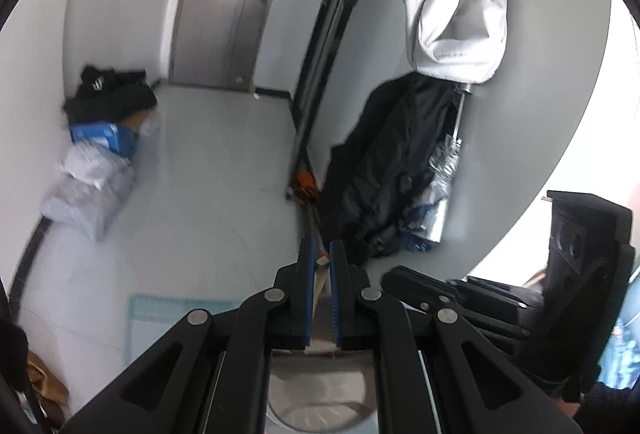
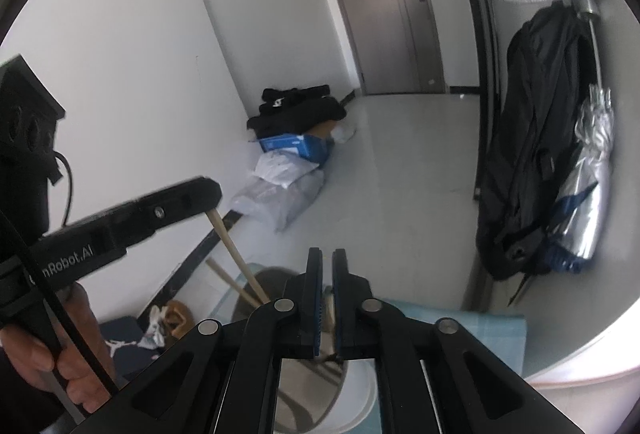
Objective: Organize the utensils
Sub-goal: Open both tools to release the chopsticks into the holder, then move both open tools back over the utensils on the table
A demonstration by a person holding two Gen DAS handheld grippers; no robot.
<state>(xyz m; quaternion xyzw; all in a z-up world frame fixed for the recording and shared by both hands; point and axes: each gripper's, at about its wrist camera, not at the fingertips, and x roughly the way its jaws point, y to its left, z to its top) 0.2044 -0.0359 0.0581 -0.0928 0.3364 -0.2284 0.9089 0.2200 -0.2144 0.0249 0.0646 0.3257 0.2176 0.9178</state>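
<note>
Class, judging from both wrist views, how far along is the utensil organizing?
Nothing visibly finished. In hand: the left gripper is shut on a wooden stick, the right gripper on another utensil, above a round container. Left: setting both down.

**One name you can read**

In the right wrist view, at the left of the frame, white letters run along the side of the left gripper (image 2: 212, 193). They say "nRobot.AI". The start of the word is hidden behind a black strap, so only this part shows.

High up on the grey door (image 2: 380, 5), near the top middle of the frame, sits a small pale plate. It is too tiny to read.

The blue box (image 2: 296, 145) on the floor by the white wall has white marks on it, but they are too blurry to read.

In the left wrist view no words can be read.
</note>
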